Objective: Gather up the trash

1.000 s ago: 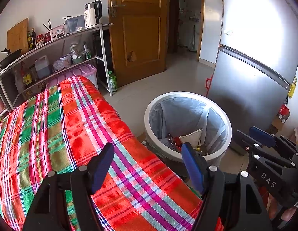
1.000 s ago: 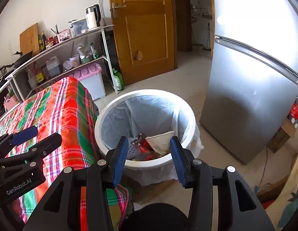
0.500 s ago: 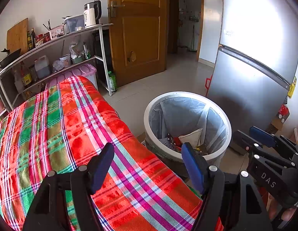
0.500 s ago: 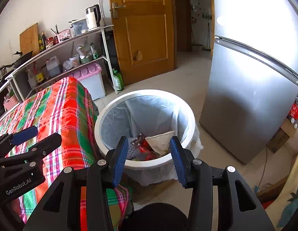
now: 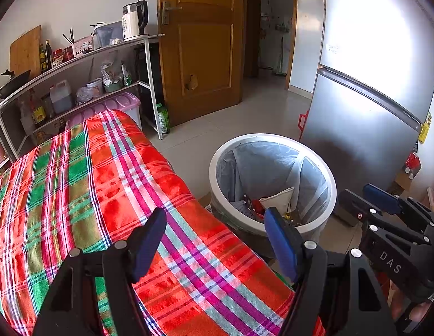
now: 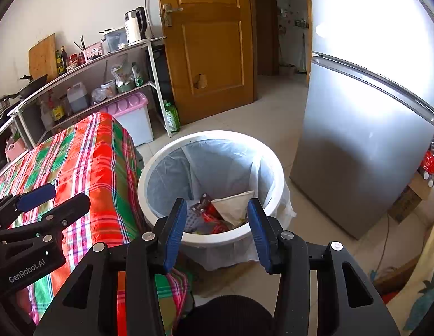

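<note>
Left gripper (image 5: 214, 236) hangs over the plaid cloth (image 5: 85, 184), jaws apart with nothing between them; right gripper (image 6: 217, 224) hangs near the bin (image 6: 161, 165), jaws likewise apart and empty, the bin seen through the gap. Neither carries trash. Trash (image 6: 217, 212) already lies at the bottom of the bin: a pale triangular wrapper, red packets and a greyish piece, all inside the clear liner (image 6: 217, 162), which folds over the white rim. The bin stands on the floor between the cloth-covered surface and the fridge (image 6: 357, 154), and is far from full. No loose litter shows on the cloth or the visible floor, so collection looks mostly or wholly done; any remainder lies outside both views.
</note>
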A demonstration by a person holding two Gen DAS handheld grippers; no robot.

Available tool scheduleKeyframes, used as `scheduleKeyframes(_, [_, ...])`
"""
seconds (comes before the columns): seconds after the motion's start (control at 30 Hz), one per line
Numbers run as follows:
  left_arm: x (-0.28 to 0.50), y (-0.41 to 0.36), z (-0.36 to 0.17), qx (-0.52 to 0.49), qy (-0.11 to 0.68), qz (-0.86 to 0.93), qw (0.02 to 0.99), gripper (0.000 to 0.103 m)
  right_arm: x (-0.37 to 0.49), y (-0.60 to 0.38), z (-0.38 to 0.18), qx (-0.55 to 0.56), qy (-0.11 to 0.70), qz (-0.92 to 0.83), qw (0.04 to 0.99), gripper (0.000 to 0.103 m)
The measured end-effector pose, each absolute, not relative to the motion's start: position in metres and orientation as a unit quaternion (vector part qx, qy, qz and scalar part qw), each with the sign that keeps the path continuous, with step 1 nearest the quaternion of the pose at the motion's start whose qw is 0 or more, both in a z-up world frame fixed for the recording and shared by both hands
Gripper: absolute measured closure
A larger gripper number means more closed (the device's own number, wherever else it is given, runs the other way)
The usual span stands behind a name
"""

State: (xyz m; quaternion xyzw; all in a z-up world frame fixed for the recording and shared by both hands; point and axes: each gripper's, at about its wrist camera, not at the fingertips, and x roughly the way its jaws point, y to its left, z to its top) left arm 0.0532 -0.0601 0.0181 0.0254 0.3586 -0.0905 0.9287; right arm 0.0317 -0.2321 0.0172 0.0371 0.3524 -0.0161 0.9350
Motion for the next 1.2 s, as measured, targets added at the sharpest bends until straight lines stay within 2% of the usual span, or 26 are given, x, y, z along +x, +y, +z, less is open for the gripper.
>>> scheduleKeyframes(1.2, [0.052,-0.0583,0.0175,0.018,0.359,-0.091,0.929,0.025,0.0289,-0.2322,0.0149,0.039,0.354,-0.019,0.934,0.057])
